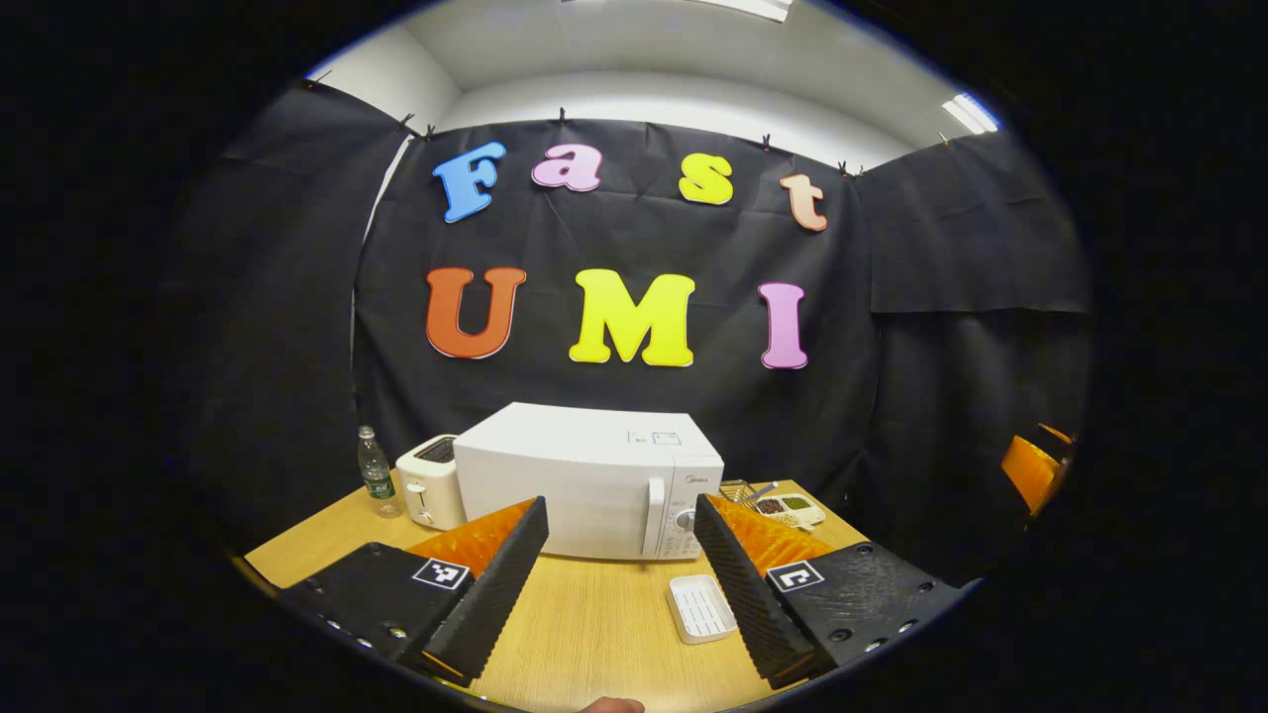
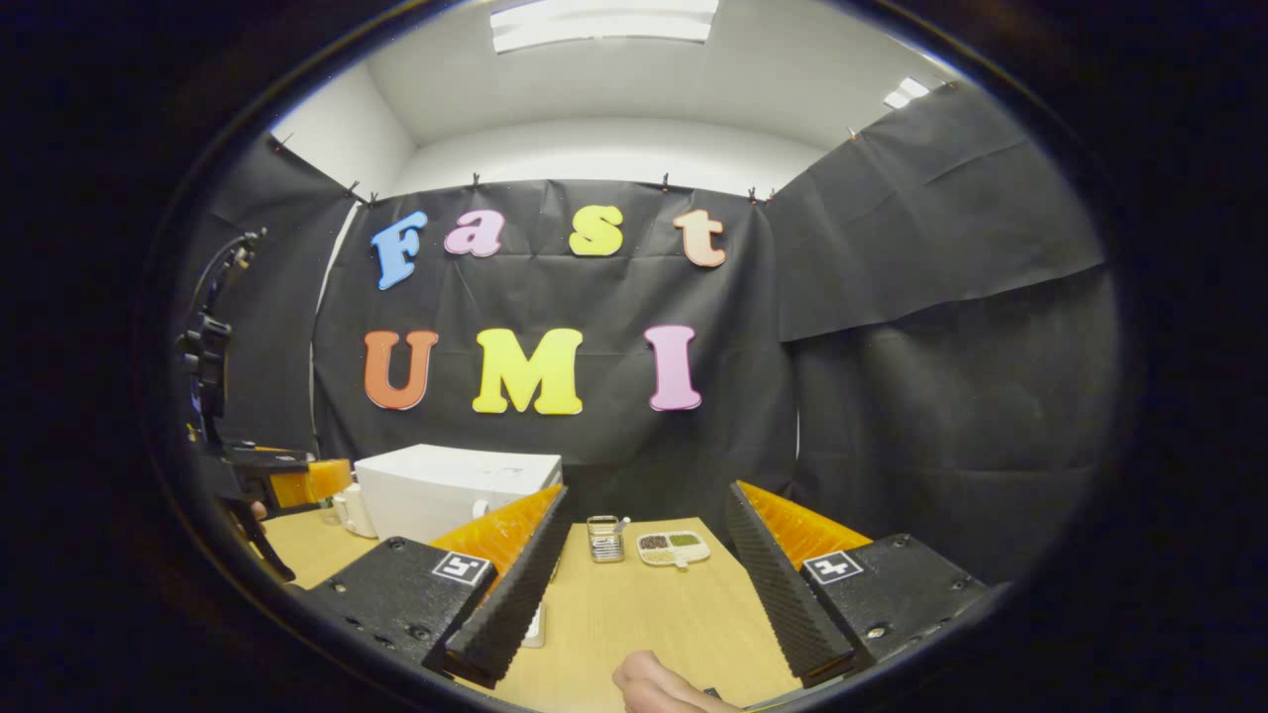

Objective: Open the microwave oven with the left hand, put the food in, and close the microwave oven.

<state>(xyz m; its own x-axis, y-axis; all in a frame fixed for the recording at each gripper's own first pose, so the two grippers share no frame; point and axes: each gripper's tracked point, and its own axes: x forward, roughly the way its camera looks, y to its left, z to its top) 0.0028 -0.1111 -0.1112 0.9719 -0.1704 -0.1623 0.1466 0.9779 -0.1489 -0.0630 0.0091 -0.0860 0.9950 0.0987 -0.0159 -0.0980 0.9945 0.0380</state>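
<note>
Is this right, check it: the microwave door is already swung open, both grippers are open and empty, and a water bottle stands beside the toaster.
Not quite. In the left gripper view the microwave has its door shut flush, handle untouched. The rest holds: the left gripper and right gripper are open and empty, and the water bottle stands beside the toaster.

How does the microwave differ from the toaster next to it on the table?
The microwave is much the bigger, a wide box, while the toaster beside it is small and upright. The microwave has a vertical door handle and dials on its front; the toaster has slots in its top and a lever on its end. The microwave stands nearer the table's middle, the toaster towards the water bottle. Both are white, and the microwave's door is closed.
</note>
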